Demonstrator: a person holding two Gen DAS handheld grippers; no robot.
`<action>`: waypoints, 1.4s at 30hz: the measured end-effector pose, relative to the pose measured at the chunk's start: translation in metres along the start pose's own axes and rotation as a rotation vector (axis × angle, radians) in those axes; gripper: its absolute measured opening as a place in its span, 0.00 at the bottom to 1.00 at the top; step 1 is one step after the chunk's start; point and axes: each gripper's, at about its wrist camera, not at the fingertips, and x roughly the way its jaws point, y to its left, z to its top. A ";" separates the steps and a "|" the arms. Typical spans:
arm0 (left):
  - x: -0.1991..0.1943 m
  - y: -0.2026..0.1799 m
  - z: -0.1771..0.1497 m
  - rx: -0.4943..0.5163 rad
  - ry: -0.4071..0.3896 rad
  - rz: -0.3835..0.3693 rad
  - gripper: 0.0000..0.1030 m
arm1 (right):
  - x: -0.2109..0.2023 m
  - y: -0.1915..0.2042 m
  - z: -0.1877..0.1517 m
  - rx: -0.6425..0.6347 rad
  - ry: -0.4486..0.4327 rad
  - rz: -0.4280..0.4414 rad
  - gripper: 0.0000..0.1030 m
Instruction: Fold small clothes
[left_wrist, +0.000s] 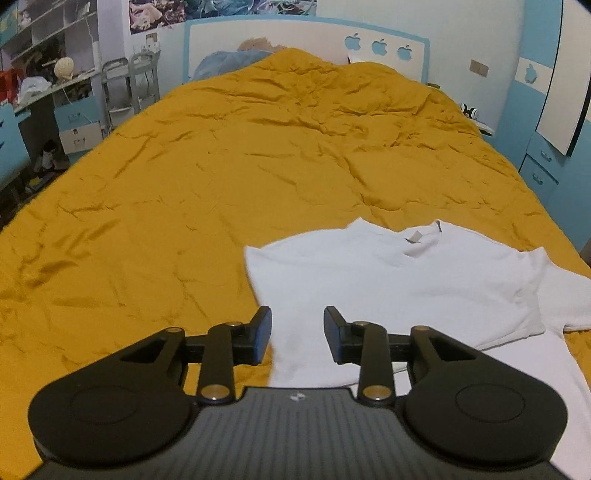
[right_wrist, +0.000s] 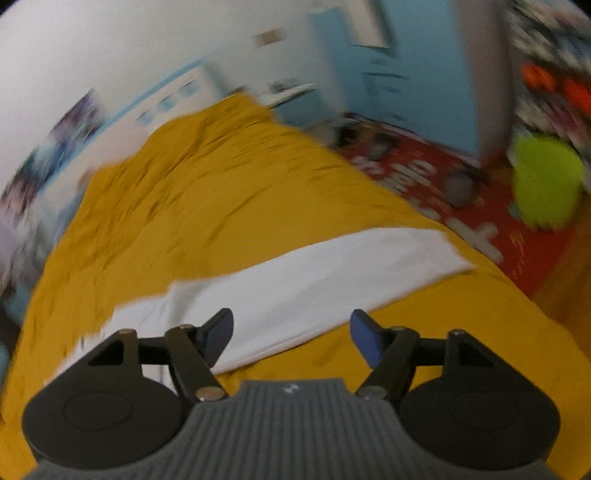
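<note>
From my left wrist view I see the white T-shirt (left_wrist: 406, 288) spread on the mustard-yellow bedspread (left_wrist: 221, 177), lying toward the near right part of the bed, collar (left_wrist: 423, 236) pointing away toward the headboard (left_wrist: 295, 40) and one side folded over so a sleeve (left_wrist: 565, 299) sticks out at the right. My left gripper (left_wrist: 297, 334) hangs above the shirt's near left edge with its jaws released, a clear gap between the pads and nothing in them; the cloth shows through the gap below. My right wrist view is smeared with motion blur, but I can make out the same shirt (right_wrist: 295, 284) as a pale band across the bedspread (right_wrist: 207, 206), with a red mat (right_wrist: 480, 206) on the floor beyond the bed's edge and a bright green blob (right_wrist: 545, 181) I cannot identify. My right gripper (right_wrist: 291, 336) also has its jaws released, spread wide and empty, above the shirt's near edge.
</note>
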 end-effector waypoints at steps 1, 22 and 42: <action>0.003 -0.003 -0.005 -0.005 0.006 0.007 0.38 | 0.001 -0.022 0.006 0.051 -0.003 -0.001 0.64; 0.058 -0.017 -0.028 -0.024 0.137 0.176 0.39 | 0.143 -0.164 0.043 0.481 -0.037 -0.013 0.02; -0.004 0.034 -0.018 -0.114 0.004 0.025 0.39 | -0.048 0.321 0.099 -0.424 -0.298 0.216 0.01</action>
